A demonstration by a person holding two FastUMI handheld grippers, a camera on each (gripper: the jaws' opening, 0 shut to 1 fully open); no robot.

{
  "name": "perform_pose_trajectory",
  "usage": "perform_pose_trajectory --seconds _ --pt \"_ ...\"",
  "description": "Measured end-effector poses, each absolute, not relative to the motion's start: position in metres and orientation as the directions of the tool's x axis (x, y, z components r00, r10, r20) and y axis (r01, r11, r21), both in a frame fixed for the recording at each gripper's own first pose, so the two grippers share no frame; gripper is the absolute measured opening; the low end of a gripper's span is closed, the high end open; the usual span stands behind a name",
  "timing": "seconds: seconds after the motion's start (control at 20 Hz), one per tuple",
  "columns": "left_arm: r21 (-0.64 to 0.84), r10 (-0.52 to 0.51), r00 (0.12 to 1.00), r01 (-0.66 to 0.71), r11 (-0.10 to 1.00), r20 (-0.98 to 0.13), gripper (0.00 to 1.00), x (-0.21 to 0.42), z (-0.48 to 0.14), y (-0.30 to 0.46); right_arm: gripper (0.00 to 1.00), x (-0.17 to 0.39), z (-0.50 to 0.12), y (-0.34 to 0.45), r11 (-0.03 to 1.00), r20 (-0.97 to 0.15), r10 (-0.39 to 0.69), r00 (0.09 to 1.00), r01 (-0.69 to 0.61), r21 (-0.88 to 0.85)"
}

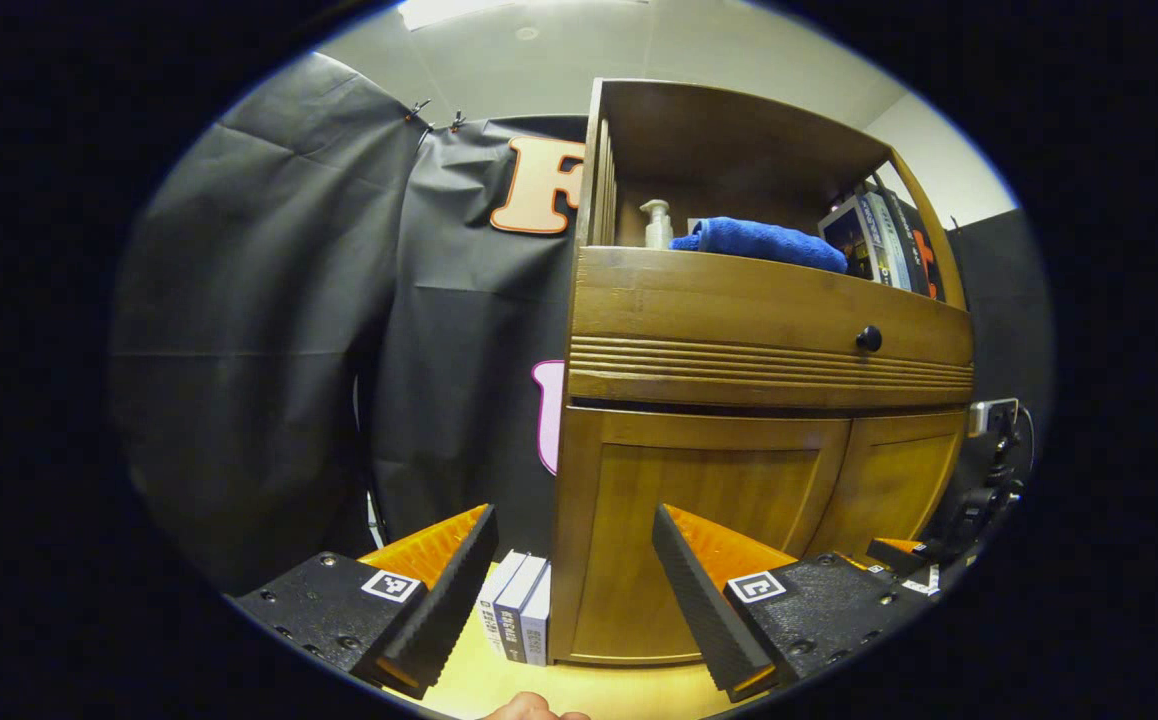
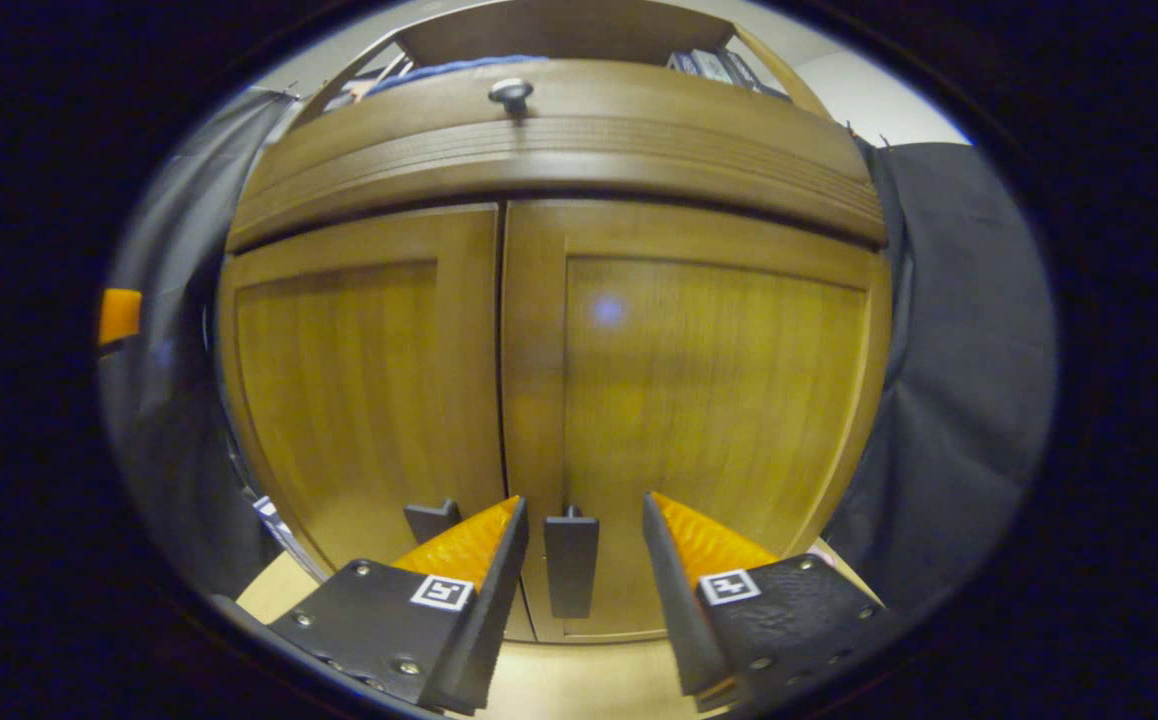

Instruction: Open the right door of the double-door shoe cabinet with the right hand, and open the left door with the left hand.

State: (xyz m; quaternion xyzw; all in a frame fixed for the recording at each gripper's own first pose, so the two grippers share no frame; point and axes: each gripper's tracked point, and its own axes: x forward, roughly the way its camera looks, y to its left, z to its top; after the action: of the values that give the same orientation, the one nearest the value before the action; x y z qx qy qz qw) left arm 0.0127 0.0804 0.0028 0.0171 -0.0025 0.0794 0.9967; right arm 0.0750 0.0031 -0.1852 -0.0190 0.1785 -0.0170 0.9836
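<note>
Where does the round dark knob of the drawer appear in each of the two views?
Left gripper view: the drawer knob sits right of centre, on the drawer front above the two shut doors.
Right gripper view: the drawer knob sits at the top, just left of centre.
Shared landmark: the grooved moulding directly under the knob.

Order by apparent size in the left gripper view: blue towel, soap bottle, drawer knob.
1. blue towel
2. soap bottle
3. drawer knob
The knob sits nearer the camera than both, yet looks smallest.

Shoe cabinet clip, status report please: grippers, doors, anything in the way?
Right gripper open, jaws either side of right door handle, no contact. Left gripper open, off cabinet's left corner. Both doors closed. Nothing blocking.
</note>
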Motion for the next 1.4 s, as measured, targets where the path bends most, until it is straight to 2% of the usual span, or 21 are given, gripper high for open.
perform_pose_trajectory --seconds 0.05,0.15,0.25,0.3,0.35,0.45,0.5,0.55,1.35,1.4 --pt "0.037 0.167 0.986 -0.167 0.985 0.008 0.92 0.014 0.004 0.084 0.66 0.080 -0.192 0.006 0.999 -0.366 -0.041 0.930 0.030 -0.035" --pt "0.042 0.178 0.984 -0.178 0.983 0.008 0.92 0.017 0.003 0.088 0.45 0.087 -0.202 0.005 0.999 -0.393 -0.044 0.918 0.041 -0.016" --pt "0.048 0.182 0.983 -0.182 0.982 0.005 0.92 0.019 0.002 0.088 0.45 0.076 -0.194 0.008 0.999 -0.400 -0.044 0.915 0.047 -0.004" --pt "0.048 0.182 0.983 -0.182 0.982 0.004 0.92 0.020 0.002 0.088 0.29 0.089 -0.204 0.007 0.999 -0.399 -0.052 0.915 0.053 -0.009" --pt "0.044 0.180 0.984 -0.180 0.983 0.004 0.92 0.021 0.002 0.087 0.36 0.092 -0.209 0.006 0.998 -0.391 -0.068 0.918 0.063 -0.026" --pt "0.034 0.170 0.985 -0.170 0.985 -0.003 0.92 0.021 0.000 0.083 0.26 0.089 -0.210 0.007 0.997 -0.390 -0.081 0.917 0.075 -0.030" --pt "0.033 0.165 0.986 -0.165 0.986 -0.010 0.96 0.020 -0.001 0.080 0.27 0.087 -0.207 0.006 0.996 -0.394 -0.088 0.915 0.090 -0.014" --pt "0.031 0.161 0.987 -0.161 0.987 -0.013 0.92 0.019 -0.002 0.079 0.27 0.082 -0.205 0.004 0.994 -0.390 -0.098 0.916 0.105 -0.002" --pt "0.017 0.086 0.996 -0.086 0.996 -0.019 0.92 -0.002 -0.004 0.045 0.26 0.008 -0.188 -0.023 0.986 -0.355 -0.158 0.921 0.166 -0.007" --pt "0.016 0.082 0.996 -0.082 0.997 -0.020 0.92 -0.003 -0.004 0.043 0.23 0.003 -0.188 -0.025 0.987 -0.358 -0.152 0.921 0.163 0.001"
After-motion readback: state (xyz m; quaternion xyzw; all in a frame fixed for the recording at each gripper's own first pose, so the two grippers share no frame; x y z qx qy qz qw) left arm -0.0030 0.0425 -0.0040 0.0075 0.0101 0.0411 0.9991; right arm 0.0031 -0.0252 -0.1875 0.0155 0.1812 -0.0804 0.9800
